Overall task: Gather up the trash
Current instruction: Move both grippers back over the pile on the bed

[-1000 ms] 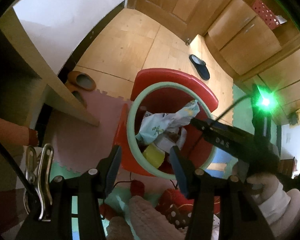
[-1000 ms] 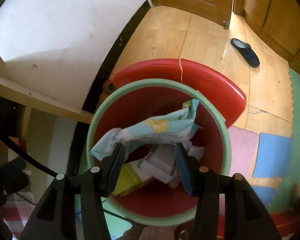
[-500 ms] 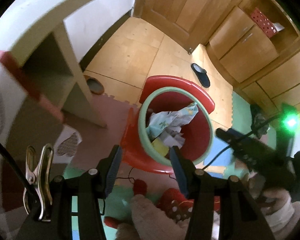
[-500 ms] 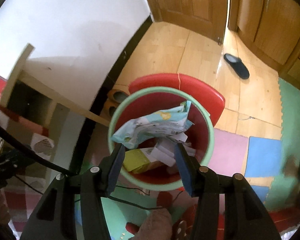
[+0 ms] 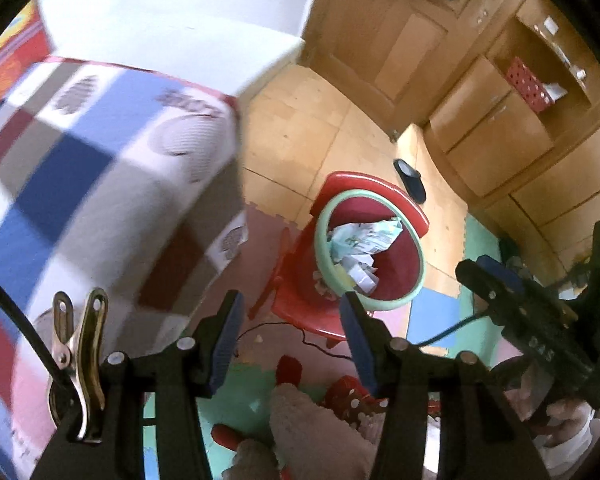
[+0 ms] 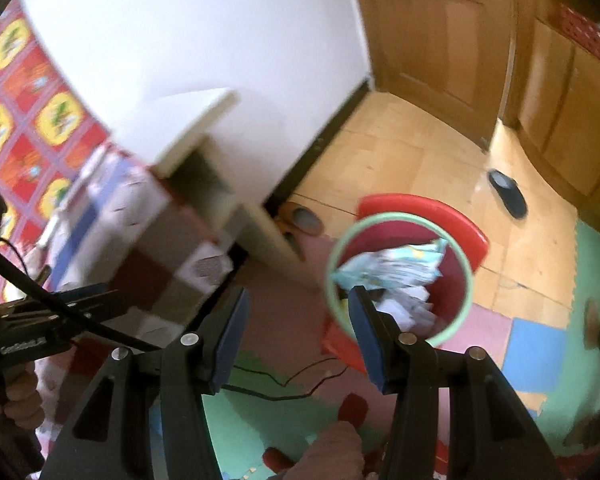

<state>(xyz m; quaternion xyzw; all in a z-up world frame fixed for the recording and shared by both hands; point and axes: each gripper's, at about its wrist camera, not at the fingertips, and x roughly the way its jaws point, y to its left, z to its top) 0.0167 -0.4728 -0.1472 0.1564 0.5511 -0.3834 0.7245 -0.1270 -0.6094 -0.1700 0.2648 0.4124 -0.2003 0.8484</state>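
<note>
Sitting in the green-rimmed red plastic bin [image 5: 370,256], crumpled wrappers [image 5: 360,240] look collected; left gripper [image 5: 288,336] and right gripper [image 6: 296,334] gape empty, no further trash visible

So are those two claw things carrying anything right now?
No. The left gripper and right gripper both have open, empty jaws; the wrappers lie in the bin.

The wooden floor [image 5: 288,140] fills the upper middle of the frame, foam mats [image 5: 432,316] below; on it stand a red bin [image 5: 404,276], a dark slipper [image 5: 410,180], and a thin cable [image 5: 284,326].
</note>
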